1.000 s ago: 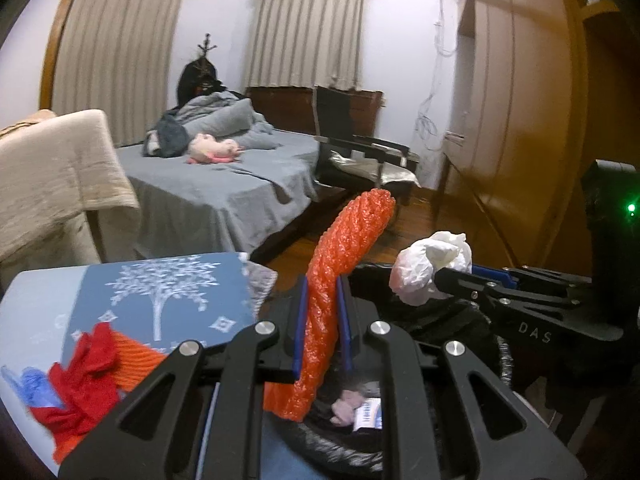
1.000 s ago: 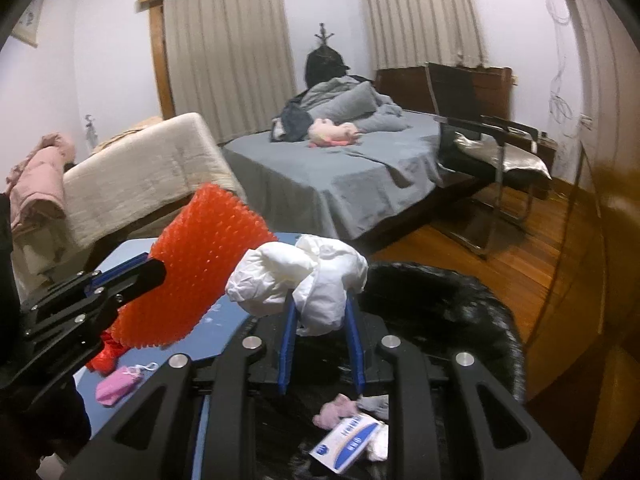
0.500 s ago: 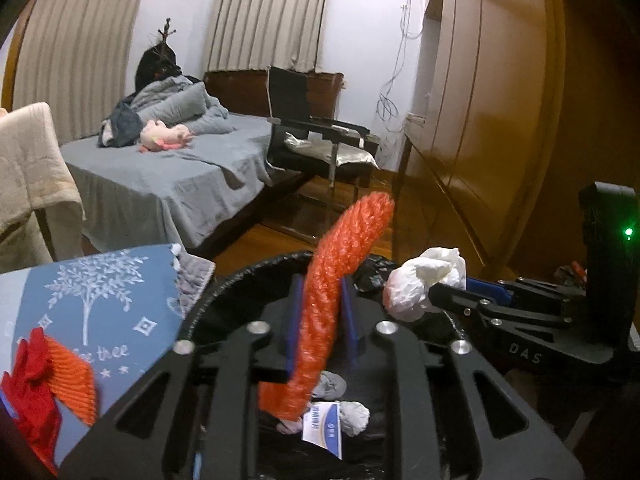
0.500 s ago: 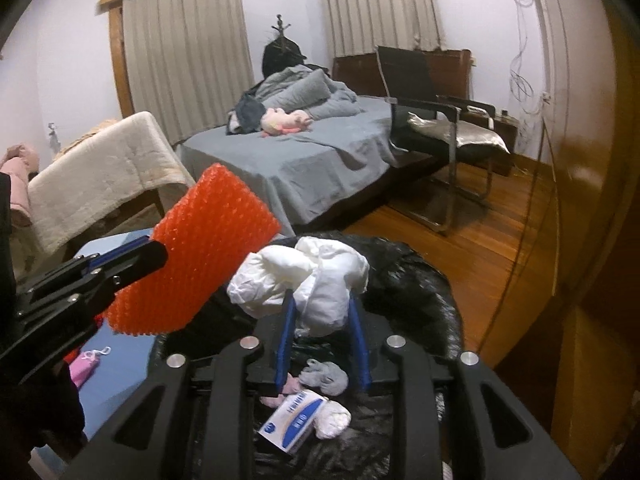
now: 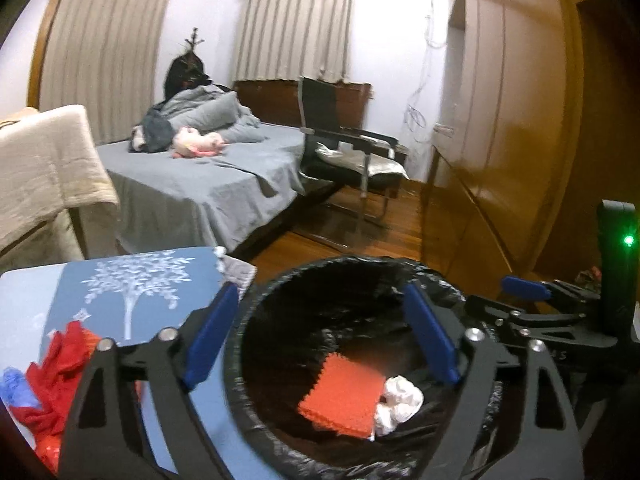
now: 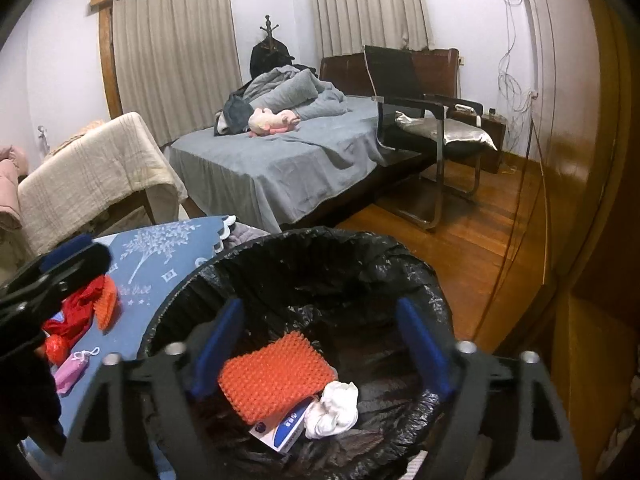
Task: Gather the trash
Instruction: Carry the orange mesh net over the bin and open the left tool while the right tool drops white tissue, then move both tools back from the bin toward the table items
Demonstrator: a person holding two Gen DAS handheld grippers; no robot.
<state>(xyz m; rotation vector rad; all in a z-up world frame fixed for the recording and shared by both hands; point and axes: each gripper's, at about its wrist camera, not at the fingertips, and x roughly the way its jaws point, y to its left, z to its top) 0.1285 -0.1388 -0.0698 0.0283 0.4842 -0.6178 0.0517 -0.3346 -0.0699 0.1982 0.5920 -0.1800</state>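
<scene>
Drop step: my left tongs (image 5: 320, 336) and right tongs (image 6: 320, 344) opening, nothing between them, over the black-lined bin (image 6: 400, 256) holding orange pad (image 6: 276, 372) and white wad (image 6: 334, 410); next calls for red scraps (image 5: 56, 376) on tabletop (image 5: 32, 292), nine o'clock.

Left gripper (image 5: 322, 332) opening, no longer pinching the orange spiky mat (image 5: 340, 396), now lying flat low in the black bin (image 5: 280, 280), lower centre of frame. Right gripper (image 6: 320, 344) opening too, white crumpled wad (image 6: 332, 404) gone from between its fingers (image 6: 420, 344), resting beside the mat at the bin's bottom.
</scene>
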